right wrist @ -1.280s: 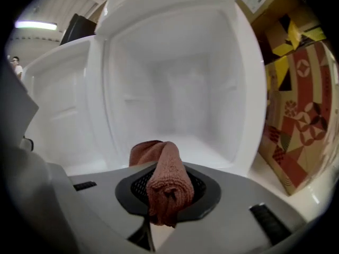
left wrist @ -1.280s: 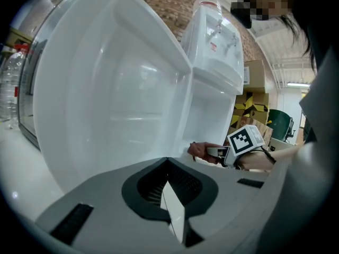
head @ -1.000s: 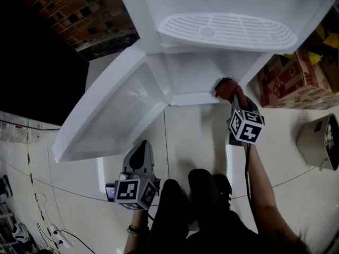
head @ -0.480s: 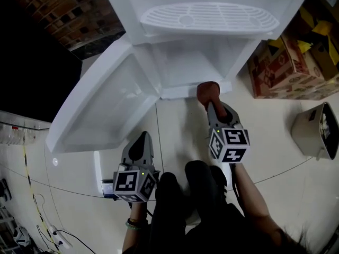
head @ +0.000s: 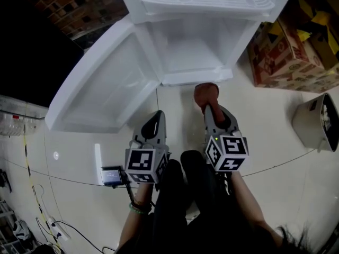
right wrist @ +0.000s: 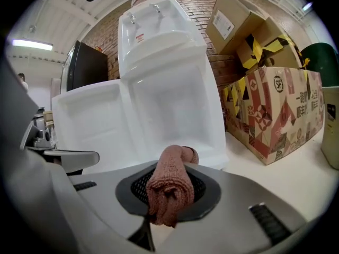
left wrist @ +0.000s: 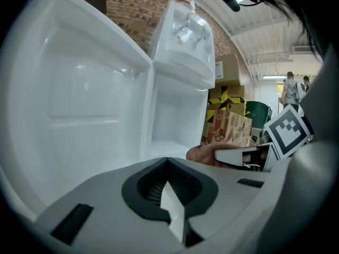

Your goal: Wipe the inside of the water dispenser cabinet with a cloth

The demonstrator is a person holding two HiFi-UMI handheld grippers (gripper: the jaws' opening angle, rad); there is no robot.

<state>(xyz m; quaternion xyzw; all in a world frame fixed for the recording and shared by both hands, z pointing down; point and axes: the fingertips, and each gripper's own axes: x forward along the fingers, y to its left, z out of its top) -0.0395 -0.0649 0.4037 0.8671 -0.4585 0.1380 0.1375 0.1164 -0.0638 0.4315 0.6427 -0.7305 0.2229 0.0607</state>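
The white water dispenser (head: 206,4) stands on the floor with its cabinet (head: 190,52) open and its door (head: 100,89) swung out to the left. My right gripper (head: 207,106) is shut on a reddish-brown cloth (head: 205,95), held just outside the cabinet's front lip. In the right gripper view the cloth (right wrist: 170,187) is bunched between the jaws, with the cabinet (right wrist: 175,115) ahead. My left gripper (head: 154,128) hangs in front of the door, jaws shut with nothing in them. The left gripper view shows the door (left wrist: 79,99) and the cabinet (left wrist: 172,123).
Printed cardboard boxes (head: 291,41) are stacked right of the dispenser. A grey bin (head: 318,123) stands at the far right. A small screen device (head: 113,175) and cables (head: 32,157) lie on the tiled floor at the left. A brick wall (head: 79,7) is behind.
My right gripper has drawn the cloth back from the cabinet's right front corner to just outside its lip. My left gripper has risen towards the door.
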